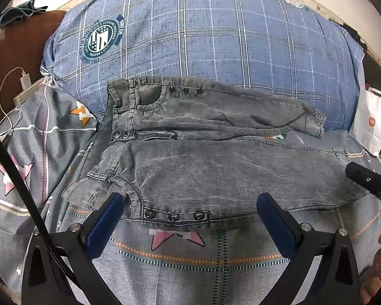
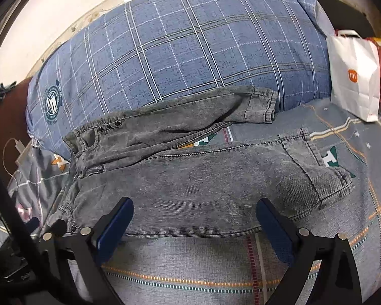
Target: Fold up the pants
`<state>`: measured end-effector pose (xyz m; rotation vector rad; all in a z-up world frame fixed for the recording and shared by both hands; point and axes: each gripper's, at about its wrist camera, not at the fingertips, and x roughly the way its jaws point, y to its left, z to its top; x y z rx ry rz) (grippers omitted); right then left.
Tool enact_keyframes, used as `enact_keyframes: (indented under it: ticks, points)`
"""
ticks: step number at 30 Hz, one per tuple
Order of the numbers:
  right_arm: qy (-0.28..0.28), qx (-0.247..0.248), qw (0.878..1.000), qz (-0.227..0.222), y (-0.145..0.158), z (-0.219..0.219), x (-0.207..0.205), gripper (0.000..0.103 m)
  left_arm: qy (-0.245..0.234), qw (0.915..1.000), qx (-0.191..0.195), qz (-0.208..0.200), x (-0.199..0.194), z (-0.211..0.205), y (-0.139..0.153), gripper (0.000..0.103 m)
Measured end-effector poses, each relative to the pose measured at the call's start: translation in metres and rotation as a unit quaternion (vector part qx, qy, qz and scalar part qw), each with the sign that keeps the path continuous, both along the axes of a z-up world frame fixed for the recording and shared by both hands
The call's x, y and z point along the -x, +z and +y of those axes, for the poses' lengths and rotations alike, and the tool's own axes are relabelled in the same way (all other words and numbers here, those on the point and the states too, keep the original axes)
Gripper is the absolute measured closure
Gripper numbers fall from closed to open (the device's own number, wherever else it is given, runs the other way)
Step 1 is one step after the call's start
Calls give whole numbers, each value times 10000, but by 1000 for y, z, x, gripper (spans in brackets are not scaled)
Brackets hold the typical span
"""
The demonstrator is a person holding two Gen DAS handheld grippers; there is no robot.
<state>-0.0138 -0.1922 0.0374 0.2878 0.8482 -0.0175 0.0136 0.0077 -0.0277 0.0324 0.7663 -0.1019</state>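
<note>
The pants (image 1: 216,157) lie spread flat on the bed sheet (image 1: 190,259), waist to my left, legs running right. The far leg rests against the blue plaid pillow (image 1: 203,33). My left gripper (image 1: 190,218) is spread wide and holds nothing; it hovers at the near waist edge by the three studs (image 1: 174,215). My right gripper (image 2: 194,223) is likewise wide apart and empty, above the near leg's edge. A white bag (image 2: 353,76) stands at right.
</note>
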Motion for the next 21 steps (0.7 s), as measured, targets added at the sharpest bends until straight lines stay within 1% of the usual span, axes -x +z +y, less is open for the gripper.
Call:
enact_keyframes:
  ticks: [3,6,9,12,13,14,16,18,19,20,21]
  points:
    - [-43,-227,9997,43,2,-8,-1,7,-53,9999,131,85,-9,-5,6,0]
    - [-87,-624,9979,166,5,-20,-10,7,-168,9995,199,155,-21,-14,17,0]
    - [-237,-1118,9928,348,5,-39,-26,7,-309,9985,401,195,-41,-23,35,0]
    - [-177,-1625,9848,584,-3,-59,-58,7,-343,9974,614,174,-65,-29,47,0]
    - [-180,-1654,9842,613,-8,-64,-65,7,-341,9973,632,164,-70,-29,47,0]
    - [-243,-1655,9837,657,-10,-71,-82,7,-345,9971,662,125,-75,-28,45,0]
    - [-399,-1602,9837,715,-15,-82,-105,7,-321,9967,745,87,-78,-24,32,0]
    - [-600,-1629,9813,828,-26,-95,-137,10,-266,9959,815,303,-84,-24,18,0]
    - [-660,-1688,9794,895,-30,-100,-150,13,-322,9946,865,482,-89,-25,12,0]
    - [-780,-1791,9758,978,-39,-108,-172,17,-353,9931,901,660,-95,-25,7,0]
    - [-854,-1831,9742,1006,-42,-113,-183,18,-338,9922,937,753,-98,-24,4,0]
